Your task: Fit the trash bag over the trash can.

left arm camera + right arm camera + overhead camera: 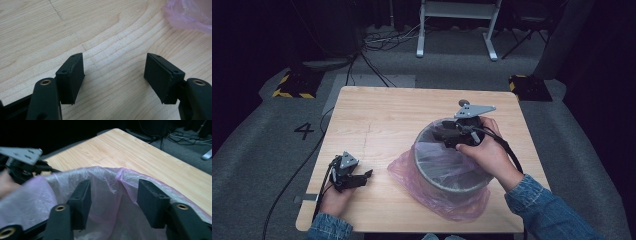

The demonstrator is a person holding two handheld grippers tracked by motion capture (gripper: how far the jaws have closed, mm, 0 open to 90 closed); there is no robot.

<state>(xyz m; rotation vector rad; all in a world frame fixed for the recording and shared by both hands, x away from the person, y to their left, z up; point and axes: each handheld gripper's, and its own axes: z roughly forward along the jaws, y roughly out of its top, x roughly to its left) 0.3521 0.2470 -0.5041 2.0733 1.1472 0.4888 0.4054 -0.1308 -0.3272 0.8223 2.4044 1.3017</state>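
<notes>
High view: a light wooden worktop carries a grey round bin lined with a pink plastic bag. The bin stands at about four o'clock from the worktop's centre, and the bag spills out around its base toward six and nine o'clock.

The right gripper is held over the bin's far rim, at about twelve o'clock on the bin, with the person's right hand behind it and a denim sleeve running off at five o'clock. In the right gripper view its jaws stand partly apart on either side of a raised fold of the bag's edge. The film lies between the jaws, but I cannot see either pad pressing on it; the gripper reads as open with the bag not clamped.

The left gripper rests low near the worktop's eight o'clock corner, held by the left hand, well apart from the bin. In the left gripper view its jaws are spread wide over bare wood, with nothing between them; a corner of the pink bag lies at one o'clock in that view, clear of the jaws.

A black cable trails from the left gripper off the worktop's near left edge onto the grey floor.
</notes>
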